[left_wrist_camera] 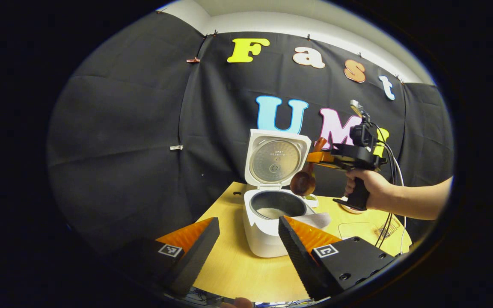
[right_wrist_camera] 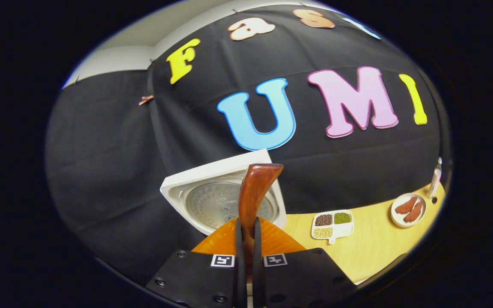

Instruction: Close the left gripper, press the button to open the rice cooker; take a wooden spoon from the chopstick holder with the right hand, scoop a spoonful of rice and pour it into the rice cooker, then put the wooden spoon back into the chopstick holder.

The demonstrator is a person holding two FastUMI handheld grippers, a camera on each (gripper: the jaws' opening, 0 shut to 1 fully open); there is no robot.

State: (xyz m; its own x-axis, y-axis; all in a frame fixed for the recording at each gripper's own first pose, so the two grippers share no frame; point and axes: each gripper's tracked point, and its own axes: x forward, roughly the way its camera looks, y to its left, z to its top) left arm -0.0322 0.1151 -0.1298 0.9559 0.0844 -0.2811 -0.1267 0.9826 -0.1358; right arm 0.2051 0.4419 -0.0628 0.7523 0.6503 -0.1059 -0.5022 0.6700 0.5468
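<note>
Left tongs (left_wrist_camera: 248,241): mine, spread wide and empty, low over the bench (left_wrist_camera: 238,269) in front of the cooker.
Rice cooker (left_wrist_camera: 268,231): on the bench, lid (left_wrist_camera: 276,159) upright and open, rice showing in the pot.
Wooden spoon (left_wrist_camera: 304,180): bowl hanging over the cooker's right rim, handle (right_wrist_camera: 253,194) pinched.
Right tongs (right_wrist_camera: 246,239): mine, pressed together on the spoon handle.
Sectioned dish (right_wrist_camera: 332,223): grains, on the bench to the right.
</note>
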